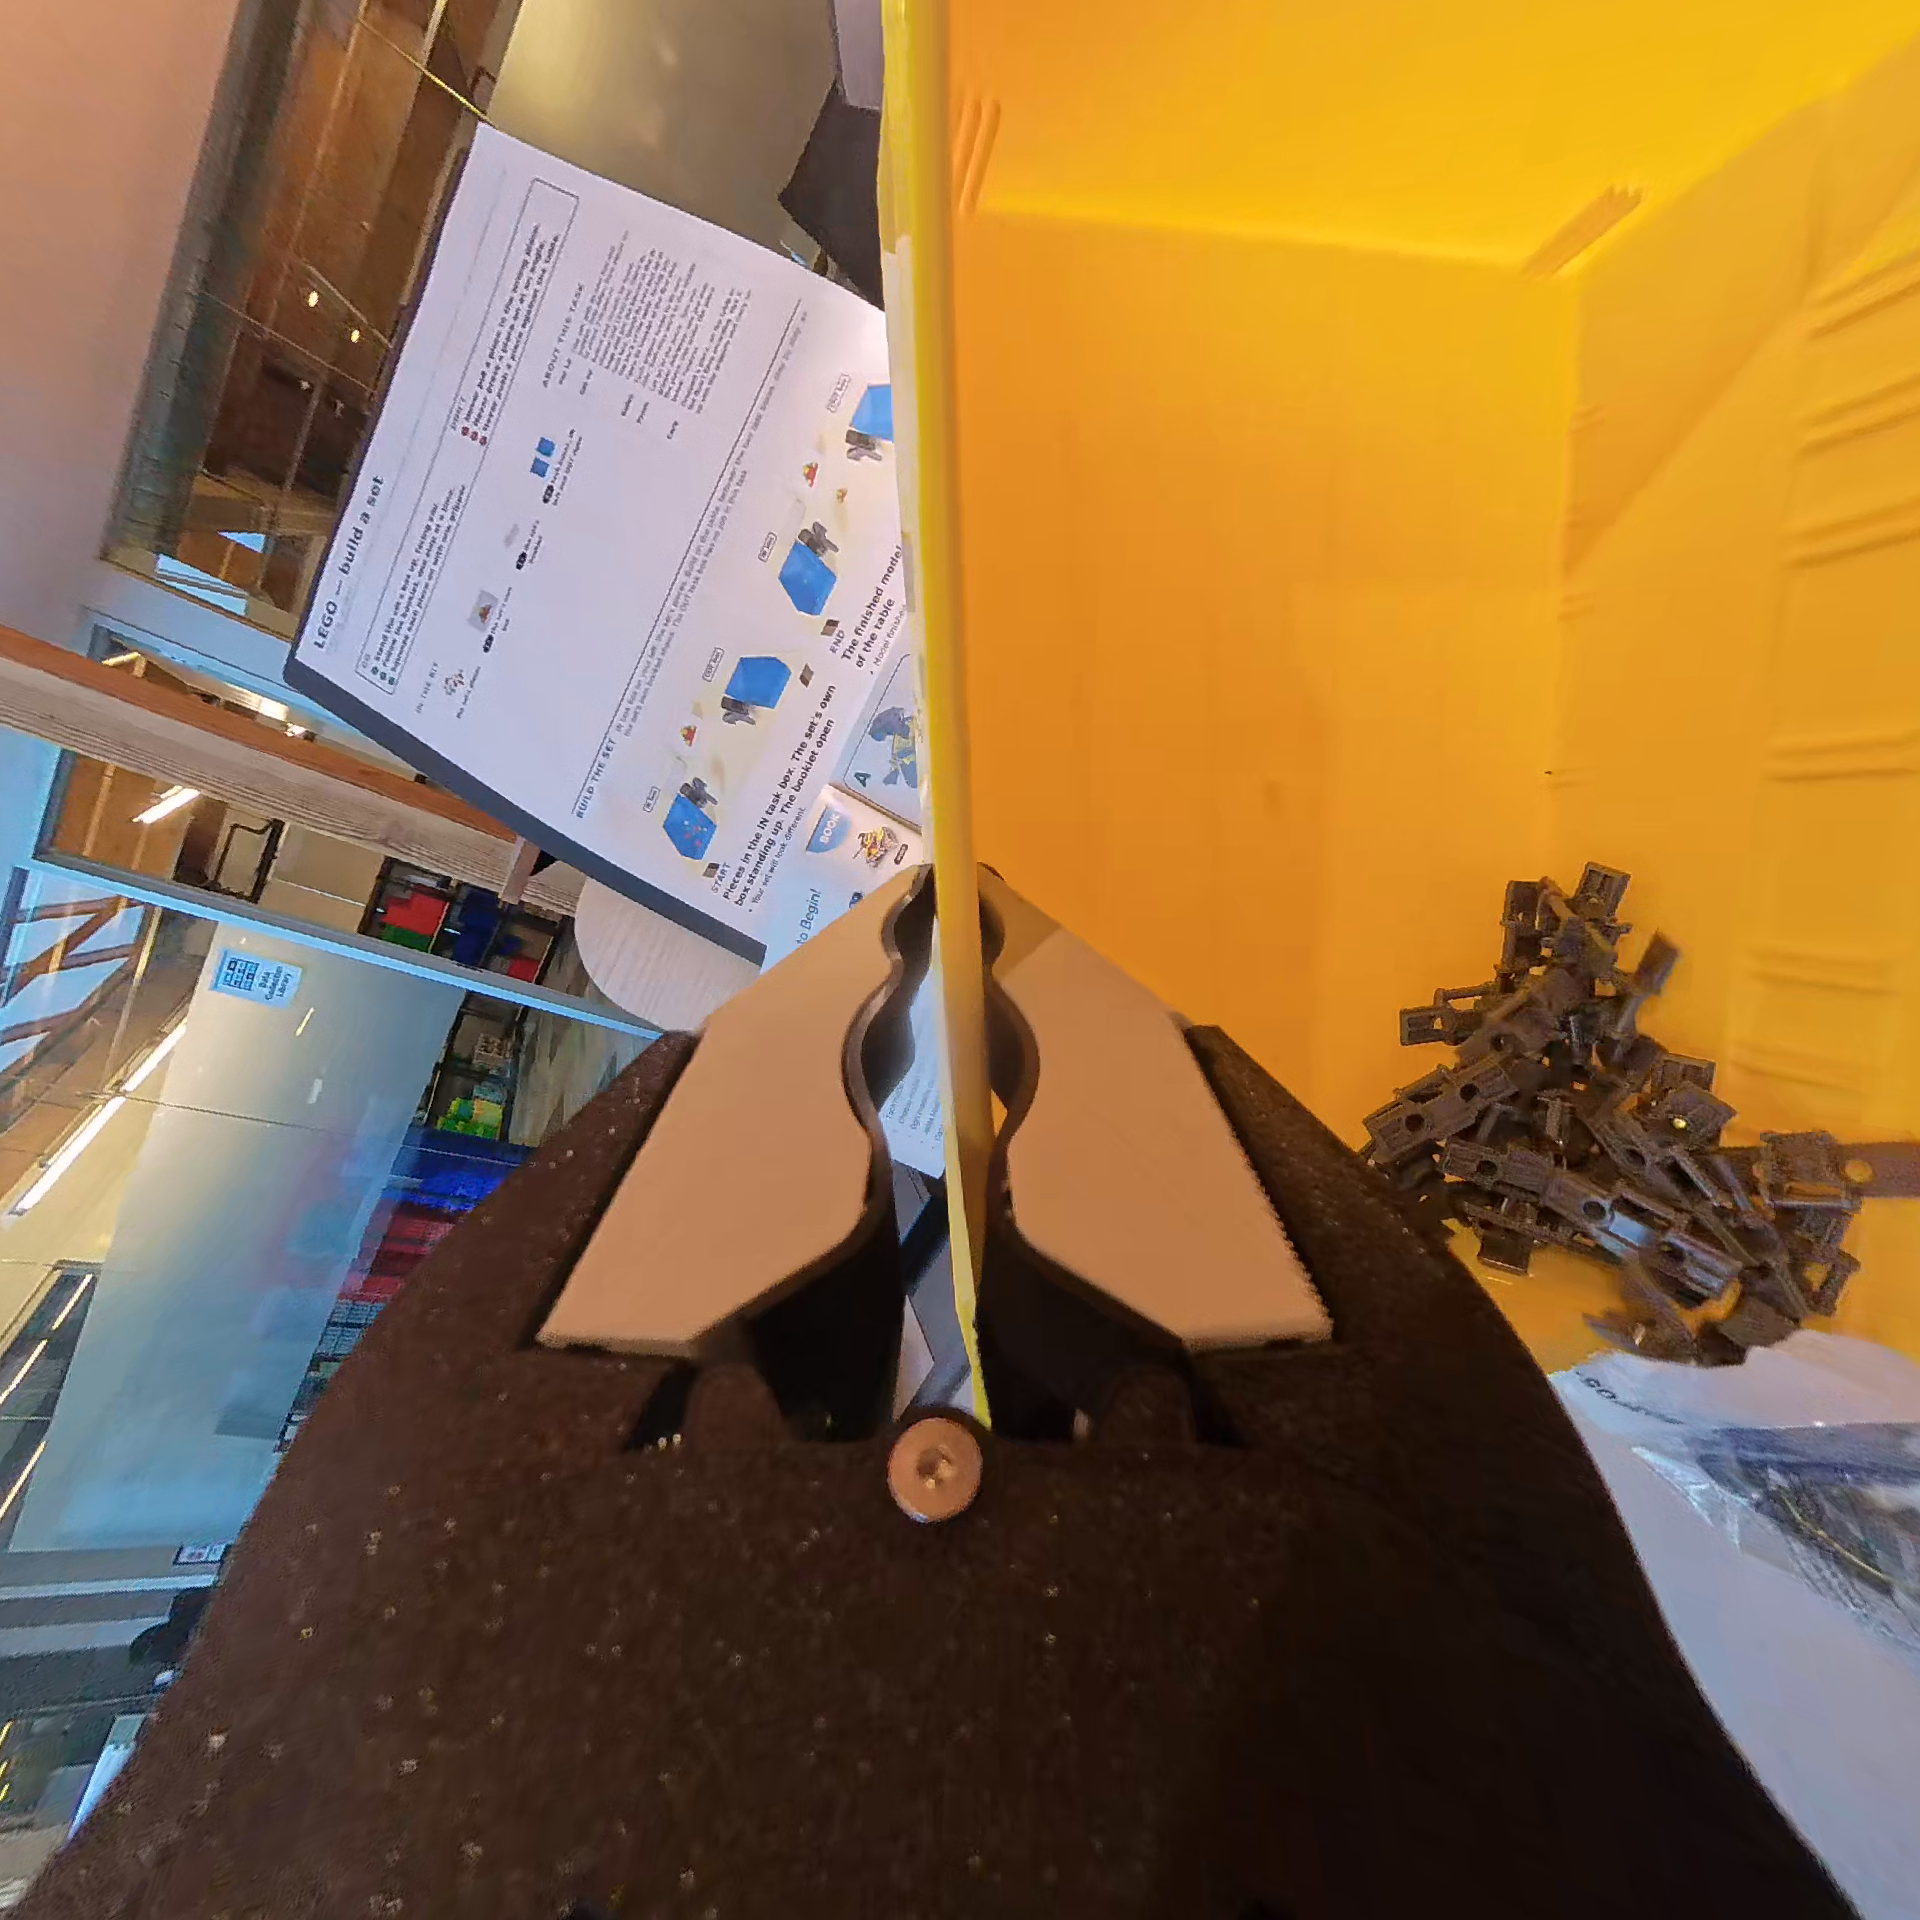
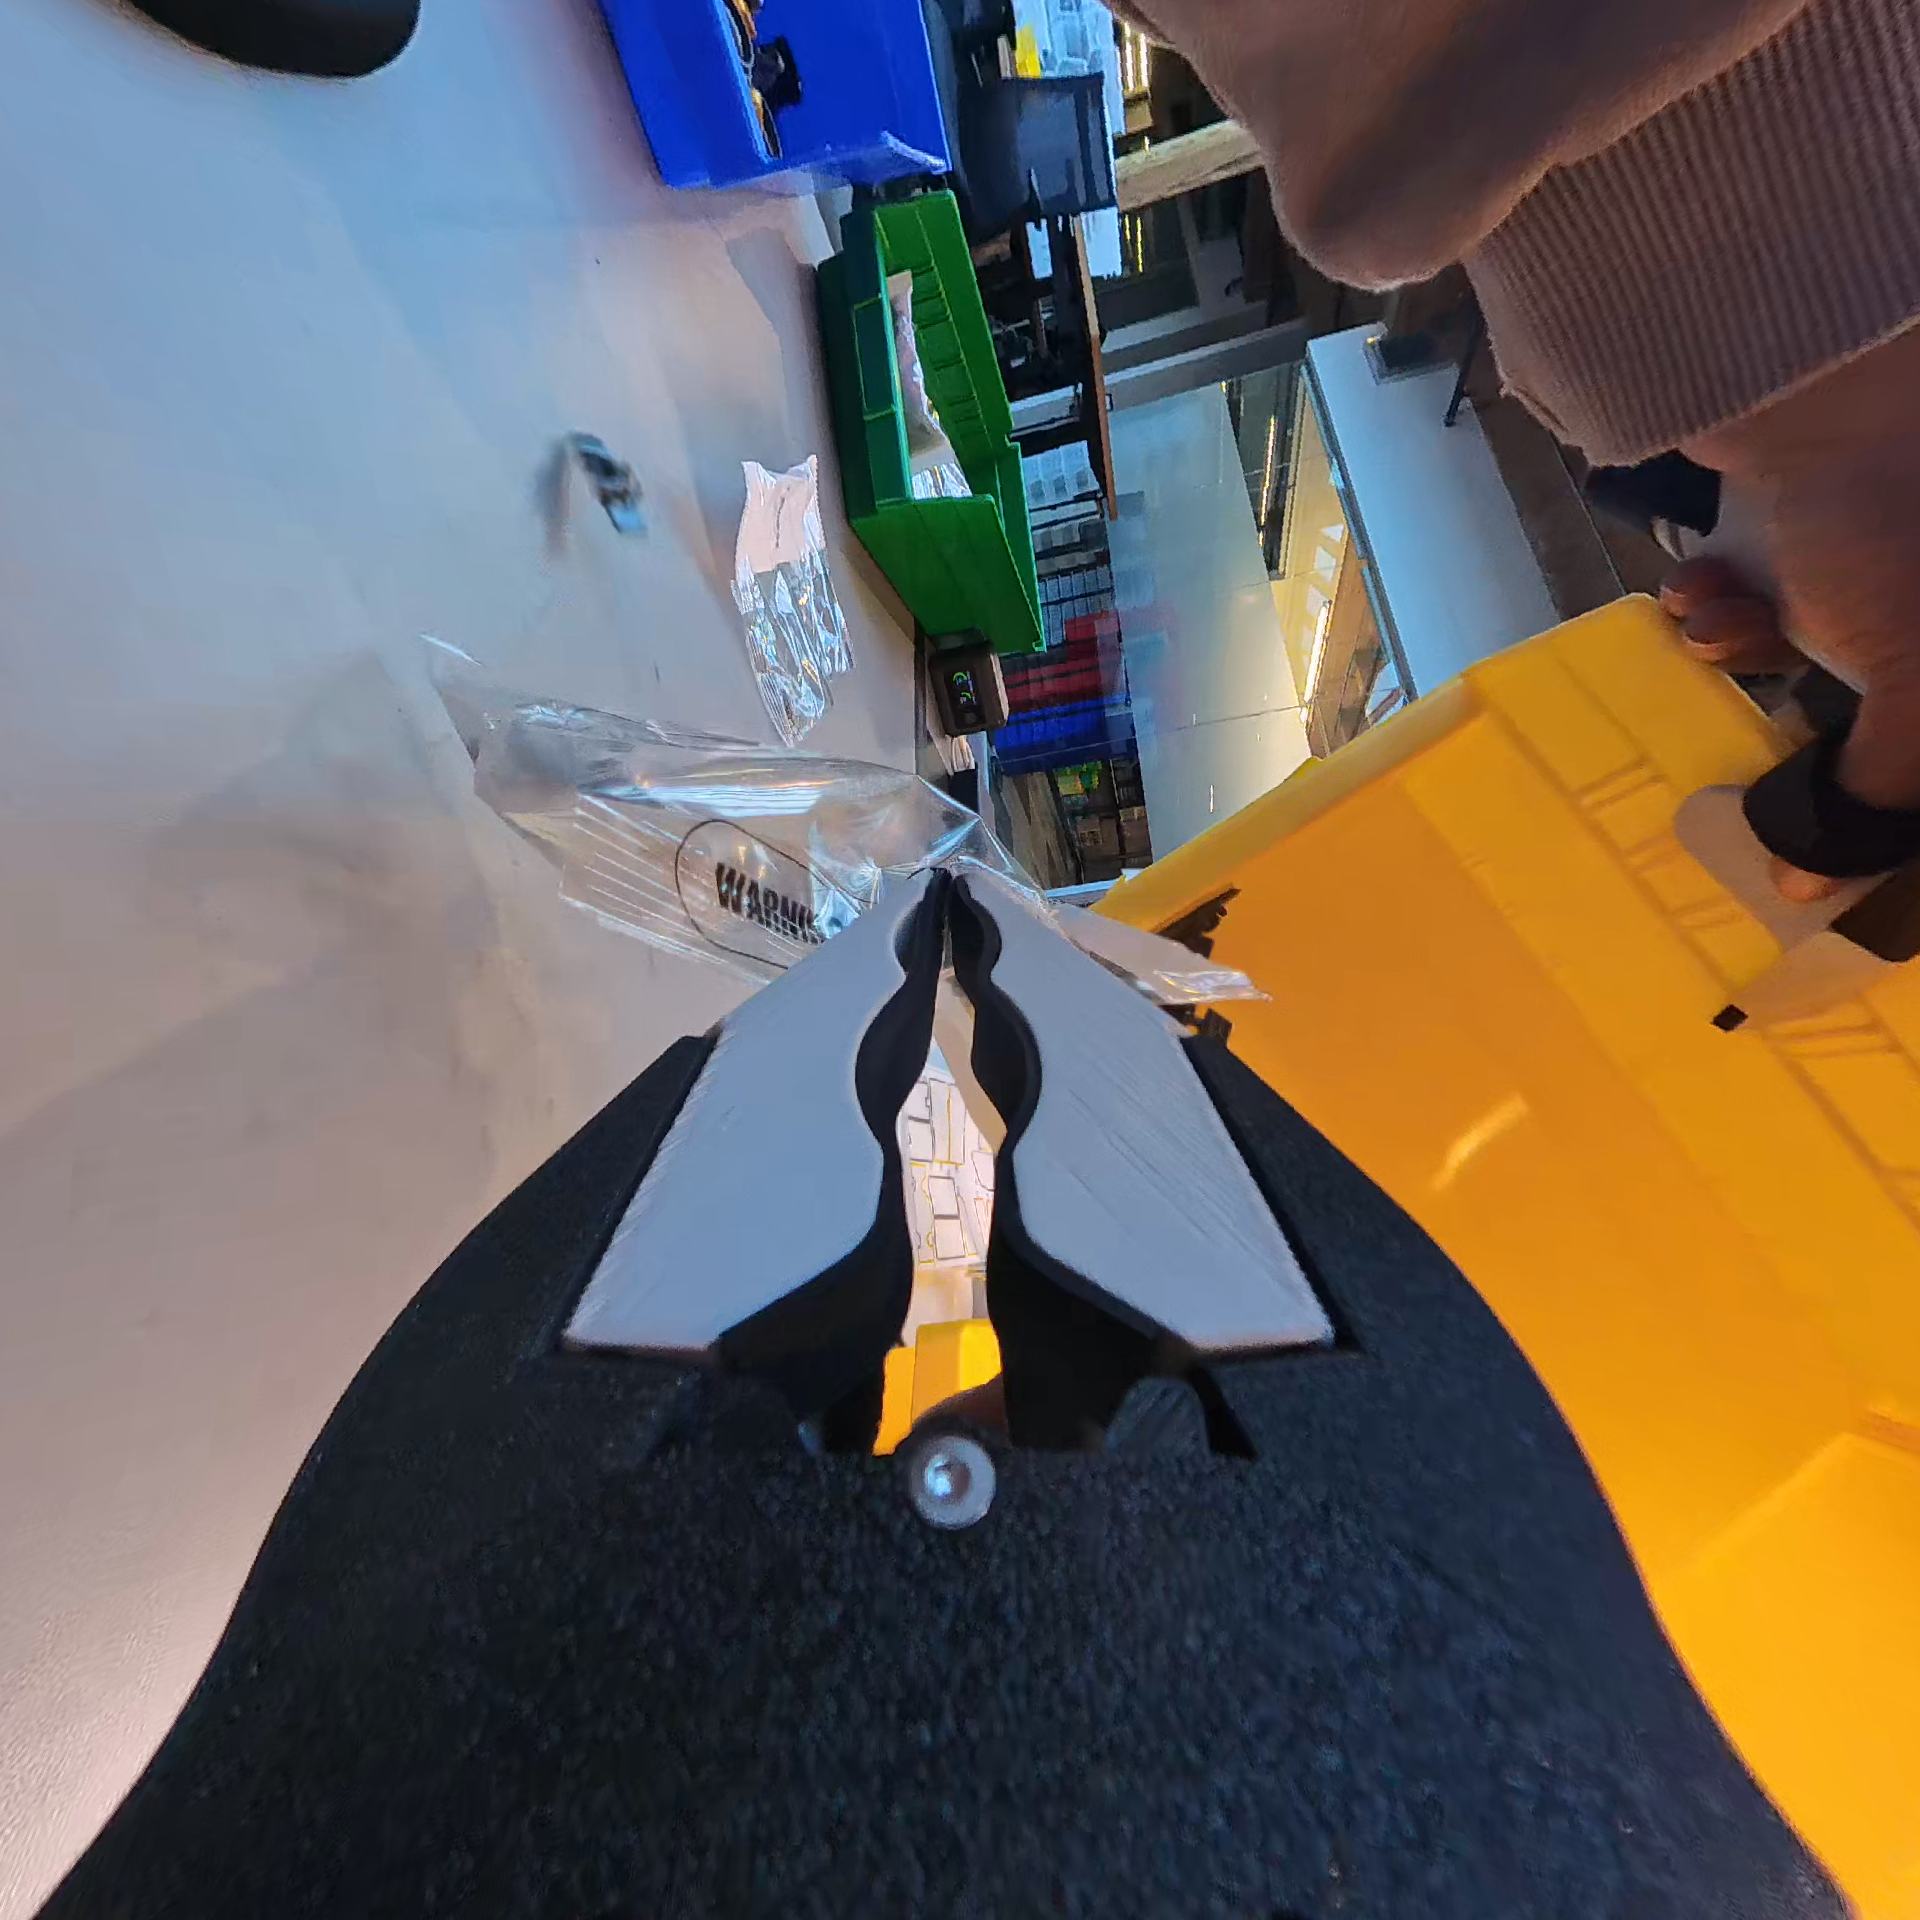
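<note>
Both grippers clamped: L gripper [image 1: 951, 925] on yellow bin wall [image 1: 940, 520], R gripper [image 2: 945, 899] on clear bag [image 2: 707, 821]

- The yellow bin [image 1: 1299, 623] runs off the top and right edges of the left wrist view; its far side is hidden.
- The clear bag [image 2: 686, 821] is partly hidden behind the right gripper's [image 2: 948, 883] fingers.
- A small grey piece [image 2: 597, 483] on the table [image 2: 260, 520] is too blurred to identify.
- The blue bin [image 2: 790, 94] is cut off at the top.
</note>
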The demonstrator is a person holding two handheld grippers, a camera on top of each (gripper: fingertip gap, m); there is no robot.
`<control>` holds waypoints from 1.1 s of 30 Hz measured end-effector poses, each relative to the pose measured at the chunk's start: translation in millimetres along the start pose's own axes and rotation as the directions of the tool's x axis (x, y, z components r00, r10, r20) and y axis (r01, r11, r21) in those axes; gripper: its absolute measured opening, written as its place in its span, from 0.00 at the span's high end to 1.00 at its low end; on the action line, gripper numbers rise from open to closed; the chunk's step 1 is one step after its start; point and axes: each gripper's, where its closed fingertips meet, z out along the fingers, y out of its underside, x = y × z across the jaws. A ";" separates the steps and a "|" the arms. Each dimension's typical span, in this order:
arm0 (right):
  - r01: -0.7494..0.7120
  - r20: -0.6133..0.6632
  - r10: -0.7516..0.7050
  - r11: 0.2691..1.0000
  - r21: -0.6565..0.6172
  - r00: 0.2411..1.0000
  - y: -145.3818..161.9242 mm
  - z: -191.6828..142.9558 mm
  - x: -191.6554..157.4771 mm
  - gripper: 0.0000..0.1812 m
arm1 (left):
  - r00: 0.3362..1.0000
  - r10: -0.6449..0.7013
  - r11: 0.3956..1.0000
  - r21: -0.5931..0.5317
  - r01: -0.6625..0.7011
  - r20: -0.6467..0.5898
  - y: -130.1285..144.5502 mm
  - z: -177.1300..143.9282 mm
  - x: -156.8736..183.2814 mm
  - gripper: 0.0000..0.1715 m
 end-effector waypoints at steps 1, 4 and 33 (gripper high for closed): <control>-0.004 -0.002 0.004 1.000 -0.005 1.000 2.3 -0.8 0.4 1.00 | 1.000 0.000 1.000 0.003 0.000 0.001 -0.2 0.2 -0.6 0.99; -0.009 -0.016 0.009 1.000 -0.021 1.000 8.1 -0.7 2.6 1.00 | 1.000 0.007 1.000 0.019 -0.007 0.008 -4.0 -2.6 -3.0 0.99; 0.024 -0.099 -0.029 0.998 -0.058 0.995 24.2 -6.6 19.6 1.00 | 0.995 0.039 0.962 0.265 -0.063 0.094 -56.7 -25.3 -6.6 0.99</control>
